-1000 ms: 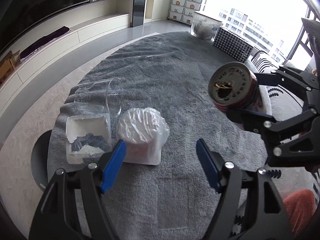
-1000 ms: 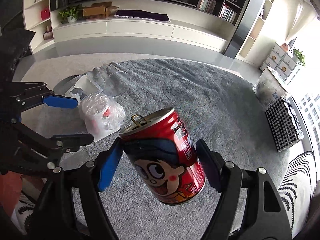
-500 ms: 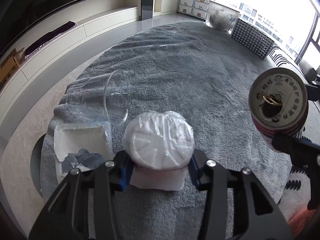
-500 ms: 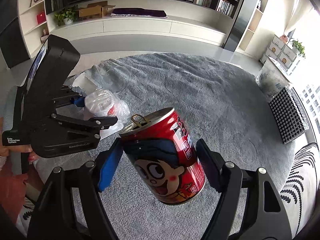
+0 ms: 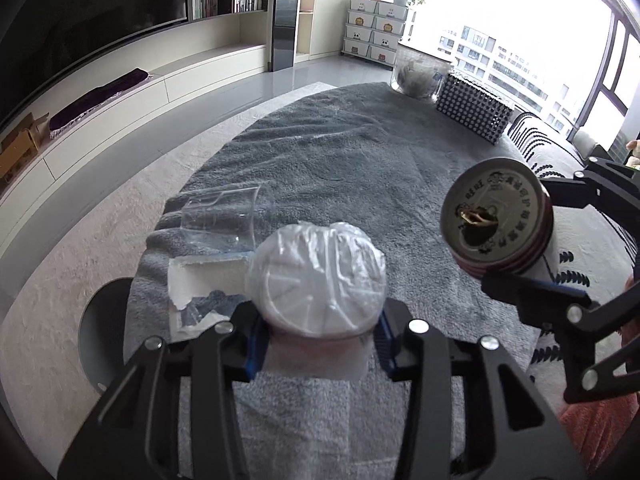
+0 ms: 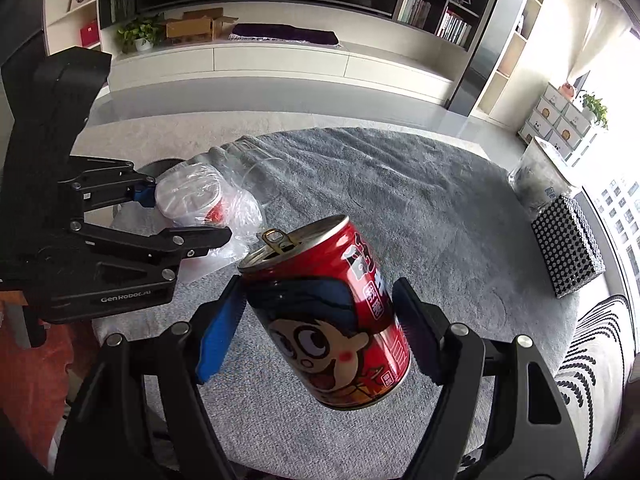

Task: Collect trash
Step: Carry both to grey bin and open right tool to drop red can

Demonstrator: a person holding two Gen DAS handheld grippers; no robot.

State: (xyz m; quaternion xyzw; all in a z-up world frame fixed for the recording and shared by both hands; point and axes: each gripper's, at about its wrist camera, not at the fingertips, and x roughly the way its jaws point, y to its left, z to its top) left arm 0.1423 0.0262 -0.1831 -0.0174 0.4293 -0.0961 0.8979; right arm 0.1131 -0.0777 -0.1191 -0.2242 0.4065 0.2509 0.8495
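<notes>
A white lidded cup wrapped in clear plastic (image 5: 316, 280) sits between the blue pads of my left gripper (image 5: 318, 340), which is shut on it just above the grey cloth. The right wrist view shows the same wrapped cup (image 6: 188, 196) in the left gripper (image 6: 186, 216) at the left. My right gripper (image 6: 320, 332) is shut on a red cartoon drink can (image 6: 332, 312), held tilted in the air with its opened top up. From the left wrist view the can (image 5: 496, 224) hangs at the right.
A clear plastic cup (image 5: 220, 220) lies on its side beside a torn white tray (image 5: 200, 284) on the grey cloth-covered round table (image 5: 340, 152). At the far edge stand a black dotted box (image 5: 472, 112) and a clear container (image 5: 420, 76).
The left gripper moved forward around the wrapped cup, closed on it and raised it a little. The right gripper kept its hold on the can and shifted slightly.
</notes>
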